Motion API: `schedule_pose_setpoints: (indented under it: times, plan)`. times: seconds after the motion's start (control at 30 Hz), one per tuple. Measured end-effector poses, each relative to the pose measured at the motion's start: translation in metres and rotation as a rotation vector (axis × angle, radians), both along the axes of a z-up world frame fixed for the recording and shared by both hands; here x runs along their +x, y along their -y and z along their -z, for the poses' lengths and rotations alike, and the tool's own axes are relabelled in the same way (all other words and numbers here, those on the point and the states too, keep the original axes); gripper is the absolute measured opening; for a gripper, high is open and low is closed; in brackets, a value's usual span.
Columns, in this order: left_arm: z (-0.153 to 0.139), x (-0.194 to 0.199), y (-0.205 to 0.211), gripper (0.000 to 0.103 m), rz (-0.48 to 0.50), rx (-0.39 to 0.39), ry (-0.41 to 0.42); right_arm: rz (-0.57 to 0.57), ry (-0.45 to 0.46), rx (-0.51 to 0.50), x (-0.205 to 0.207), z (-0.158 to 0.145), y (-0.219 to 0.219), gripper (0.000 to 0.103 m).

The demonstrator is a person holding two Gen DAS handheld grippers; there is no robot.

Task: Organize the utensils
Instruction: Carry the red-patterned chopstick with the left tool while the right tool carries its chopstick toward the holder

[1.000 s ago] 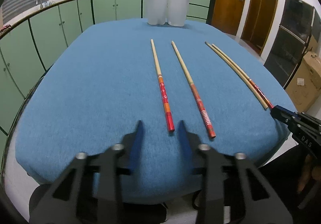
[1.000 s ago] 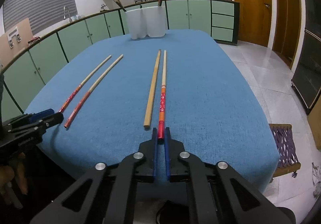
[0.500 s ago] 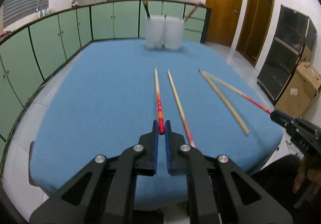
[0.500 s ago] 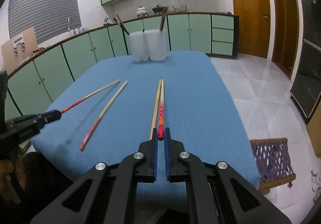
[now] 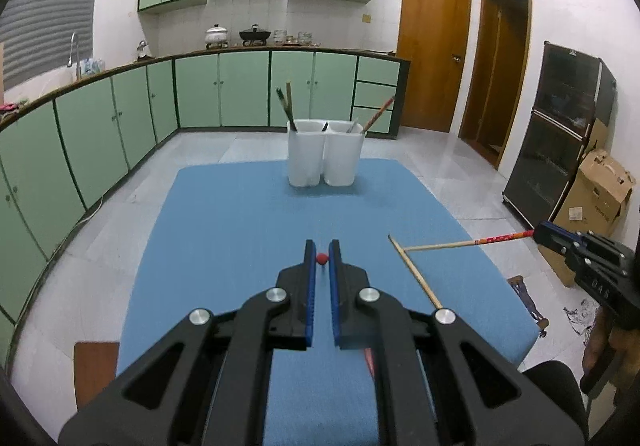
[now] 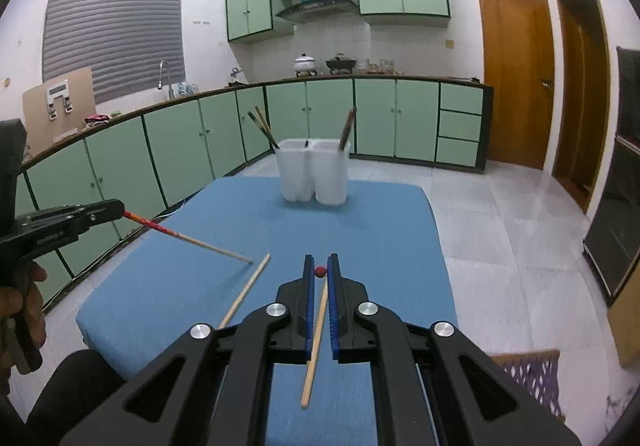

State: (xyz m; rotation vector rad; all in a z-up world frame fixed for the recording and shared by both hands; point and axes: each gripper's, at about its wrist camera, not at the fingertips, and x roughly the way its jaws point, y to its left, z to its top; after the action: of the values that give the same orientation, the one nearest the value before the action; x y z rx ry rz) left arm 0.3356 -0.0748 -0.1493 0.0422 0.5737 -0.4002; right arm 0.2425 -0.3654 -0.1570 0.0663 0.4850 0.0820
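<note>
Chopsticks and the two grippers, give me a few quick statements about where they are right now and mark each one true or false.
1. The left gripper is shut on the red end of a chopstick. True.
2. The right gripper is open with nothing in it. False: it is shut on a red-ended chopstick.
3. Two plain chopsticks, one and another, lie on the blue table cover. True.
4. The white holder stands at the near edge of the table, beside the grippers. False: it stands at the far end.
5. The white holder has nothing in it. False: several utensils already stick out of it.
</note>
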Motion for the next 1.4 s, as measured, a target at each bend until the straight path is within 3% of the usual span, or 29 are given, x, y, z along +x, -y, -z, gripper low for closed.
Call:
schedule_pose_setpoints:
  times: [0.33, 0.6, 1.1, 1.4]
  plan:
    - [-0.026, 0.05, 0.011, 0.006, 0.055, -0.015, -0.027, -0.047, -0.022, -0.018, 0.065, -0.038, 0.011, 0.006]
    - [-0.038, 0.089, 0.02, 0.006, 0.08, 0.014, -0.036, -0.103, -0.072, -0.049, 0.104, -0.051, 0.01, 0.006]
    - [-0.042, 0.123, 0.033, 0.006, 0.115, 0.055, -0.024, -0.152, -0.149, -0.054, 0.161, -0.057, 0.012, 0.006]
    - [-0.045, 0.14, 0.034, 0.006, 0.127, 0.05, -0.047, -0.161, -0.162, -0.055, 0.172, -0.054, 0.013, 0.006]
